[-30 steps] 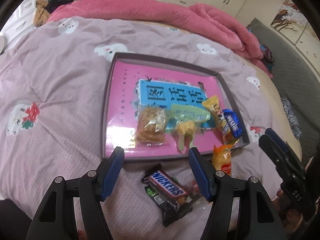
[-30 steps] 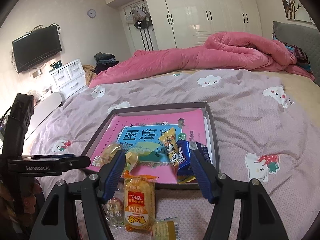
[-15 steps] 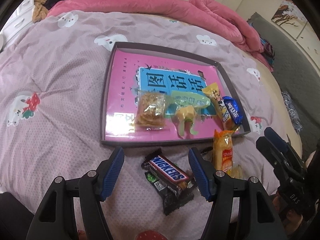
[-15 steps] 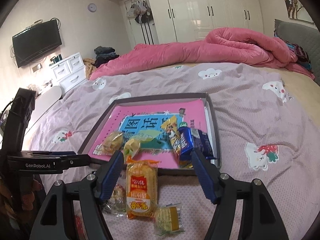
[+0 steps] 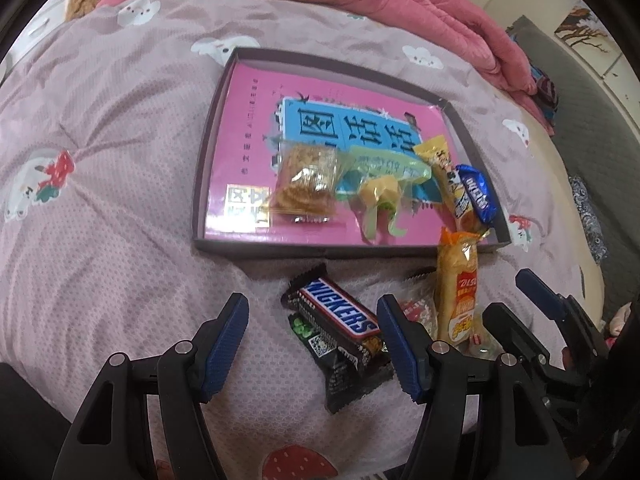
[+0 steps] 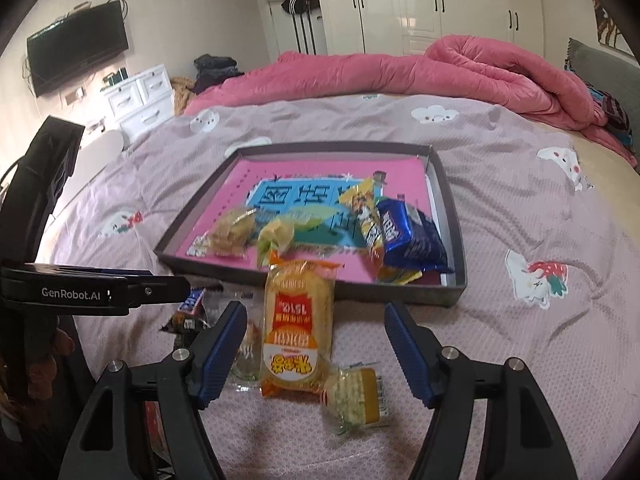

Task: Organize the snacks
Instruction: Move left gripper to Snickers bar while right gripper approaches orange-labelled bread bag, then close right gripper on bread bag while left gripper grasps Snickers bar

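Note:
A dark shallow tray (image 5: 208, 152) (image 6: 448, 208) with a pink and blue cover inside lies on the bed. It holds a clear biscuit packet (image 5: 308, 184), a green and yellow sweet (image 5: 380, 192), a yellow stick packet (image 5: 448, 172) and a blue packet (image 6: 408, 236). My left gripper (image 5: 310, 308) hangs open over a Snickers bar (image 5: 340, 312), which lies on a black packet (image 5: 348, 368). Open too, my right gripper (image 6: 315, 312) straddles an orange packet (image 6: 298, 320) without pressing it. A small yellow wrapped cake (image 6: 356, 396) and a clear packet (image 6: 246, 352) lie beside it.
The bed has a mauve quilt (image 5: 120, 200) with cloud prints. A pink duvet (image 6: 400, 76) is bunched along the far side. White drawers (image 6: 140, 96), a wall TV (image 6: 76, 44) and wardrobes (image 6: 420, 0) stand behind. A grey headboard (image 6: 608, 68) is at the right.
Both grippers have tipped downward toward the loose snacks. The right gripper came down over the orange packet, and the small yellow cake has come into its view.

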